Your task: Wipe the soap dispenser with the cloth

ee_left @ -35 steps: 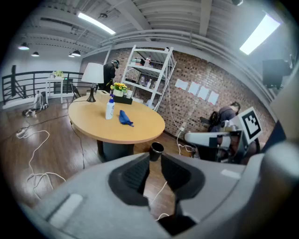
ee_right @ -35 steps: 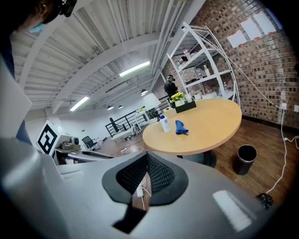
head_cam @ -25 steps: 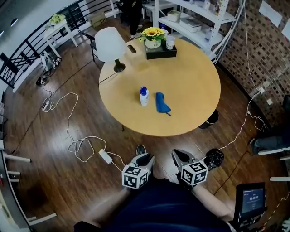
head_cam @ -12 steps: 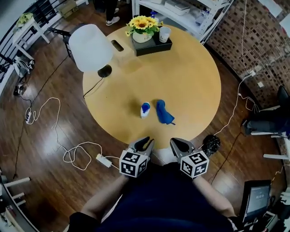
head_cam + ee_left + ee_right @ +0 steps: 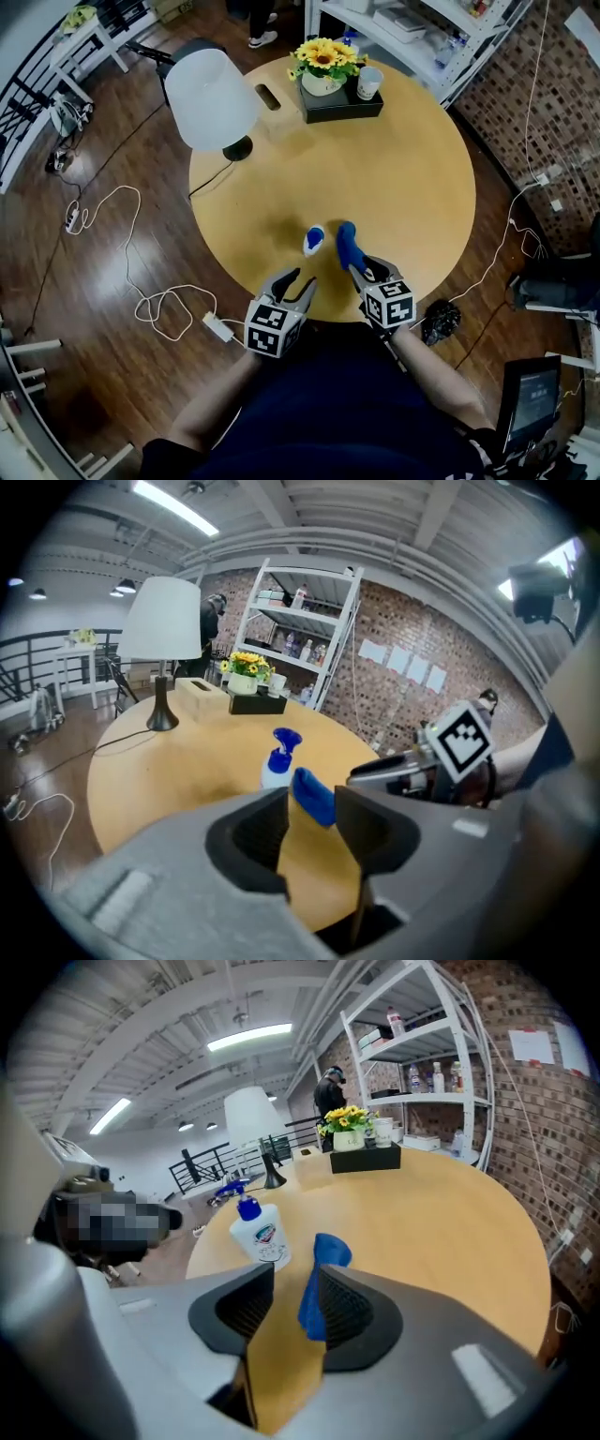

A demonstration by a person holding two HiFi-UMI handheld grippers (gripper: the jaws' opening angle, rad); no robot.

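A white soap dispenser (image 5: 314, 241) with a blue pump stands near the front of the round wooden table (image 5: 412, 178). A crumpled blue cloth (image 5: 348, 246) lies just right of it. My left gripper (image 5: 292, 280) hovers over the table's front edge, short of the dispenser (image 5: 276, 764). Its jaws have just been opening and hold nothing. My right gripper (image 5: 361, 269) is at the cloth's near end. Its jaws have also just been opening. They stand open, and the cloth (image 5: 323, 1258) runs in beside the right jaw, not pinched. The dispenser (image 5: 260, 1234) stands left of it.
A white-shaded lamp (image 5: 212, 86) stands at the table's back left, its cord trailing off the edge. A black tray (image 5: 342, 101) with sunflowers and a cup (image 5: 368, 82) sits at the back. White shelves (image 5: 412, 28) and a brick wall lie beyond. Cables (image 5: 159, 300) cross the floor at left.
Both grippers have moved forward from in front of my body to the table's front edge, the right one up to the cloth. Both pairs of jaws have gone from shut to open.
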